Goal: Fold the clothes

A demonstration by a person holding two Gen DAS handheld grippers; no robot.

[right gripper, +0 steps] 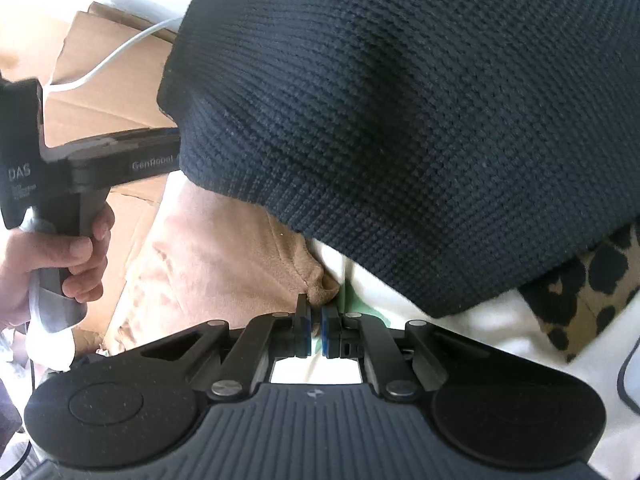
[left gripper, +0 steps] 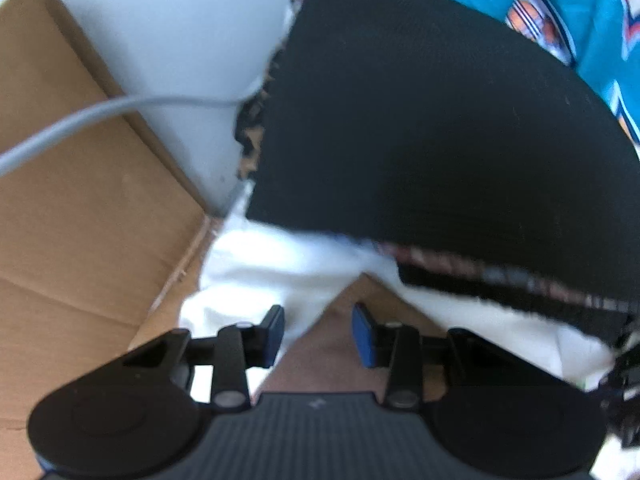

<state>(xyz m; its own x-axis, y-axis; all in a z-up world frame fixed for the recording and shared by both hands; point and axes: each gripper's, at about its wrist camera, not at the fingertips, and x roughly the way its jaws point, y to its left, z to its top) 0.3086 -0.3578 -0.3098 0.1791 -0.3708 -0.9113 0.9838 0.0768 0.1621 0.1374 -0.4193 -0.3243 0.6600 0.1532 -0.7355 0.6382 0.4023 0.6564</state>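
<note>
The right gripper (right gripper: 316, 330) is squeezed tight on a bunched corner of the soft tan cloth (right gripper: 224, 264). The rest of that cloth runs away up and to the left, toward the left gripper (left gripper: 318, 334), which is wide open with nothing in it and is held in a person's hand (right gripper: 60, 264). So the left one is nearer the loose end. A thick black knitted sweater (right gripper: 400, 120) lies folded just behind, on top of white cloth (left gripper: 256, 268). Brown flat cardboard (left gripper: 80, 208) lies underneath, with little free room

Coarse matt knit black sweater (right gripper: 420, 120), smooth white cloth (left gripper: 272, 264), matt brown cardboard (left gripper: 80, 200).
</note>
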